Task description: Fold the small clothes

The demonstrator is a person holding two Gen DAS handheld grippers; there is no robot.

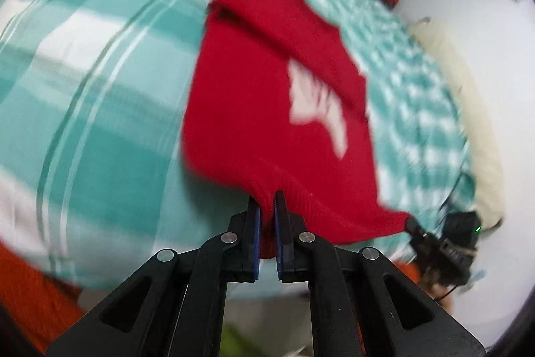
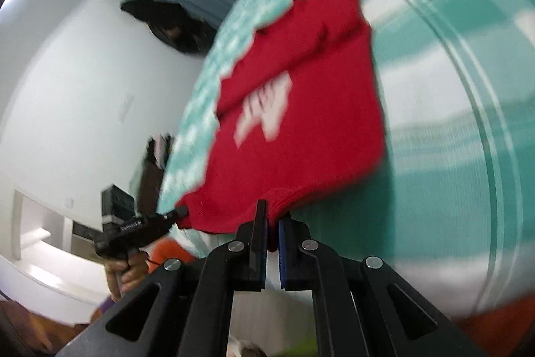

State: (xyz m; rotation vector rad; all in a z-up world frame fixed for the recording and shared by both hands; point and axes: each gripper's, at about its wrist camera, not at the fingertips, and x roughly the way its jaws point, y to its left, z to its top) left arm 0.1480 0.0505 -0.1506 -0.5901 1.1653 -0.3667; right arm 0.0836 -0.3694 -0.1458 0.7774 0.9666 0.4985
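Note:
A small red knit garment with a white print on it hangs stretched above a teal and white striped bed cover. My left gripper is shut on its ribbed hem. My right gripper is shut on the same hem further along; the garment shows in this view too. In the left wrist view the right gripper pinches the garment's far corner. In the right wrist view the left gripper pinches the other corner. Both views are blurred by motion.
The bed cover fills most of both views. A cream pillow lies at the bed's far edge. Dark clothes lie by the white wall. Orange fabric shows at the lower left.

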